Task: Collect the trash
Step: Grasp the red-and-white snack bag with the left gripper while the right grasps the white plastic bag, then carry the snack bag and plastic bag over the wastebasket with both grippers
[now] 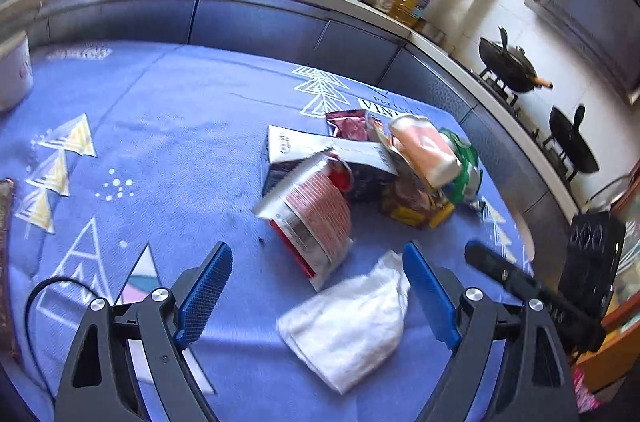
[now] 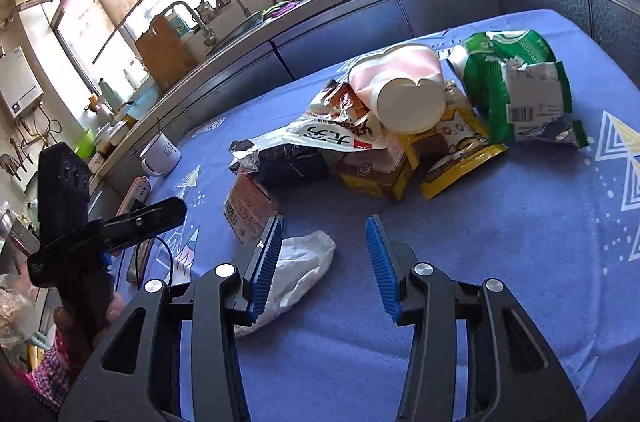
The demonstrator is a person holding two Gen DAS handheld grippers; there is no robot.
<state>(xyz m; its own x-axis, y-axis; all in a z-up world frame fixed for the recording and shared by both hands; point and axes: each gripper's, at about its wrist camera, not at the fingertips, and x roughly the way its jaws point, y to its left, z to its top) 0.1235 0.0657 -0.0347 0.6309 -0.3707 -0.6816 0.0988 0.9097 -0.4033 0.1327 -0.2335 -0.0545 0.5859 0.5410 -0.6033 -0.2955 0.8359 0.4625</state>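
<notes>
White crumpled bag [image 1: 346, 318] lies on the blue-clothed bench [image 1: 160, 150], between my left fingers [image 1: 316, 292], spread wide and empty; my right fingers [image 2: 324, 262], half open and empty, sit just beside it.

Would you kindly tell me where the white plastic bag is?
The white bag lies on the blue cloth, nearest both cameras, just before the red packet.

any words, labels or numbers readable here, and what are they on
"VINT", cut off by the trash: blue tablecloth
Large printed characters, not Latin, no sure reading: white snack bag
Barcode, digits too small: green bag
Red print, blurred: white mug
Label text, blurred: red-and-silver packet
</notes>
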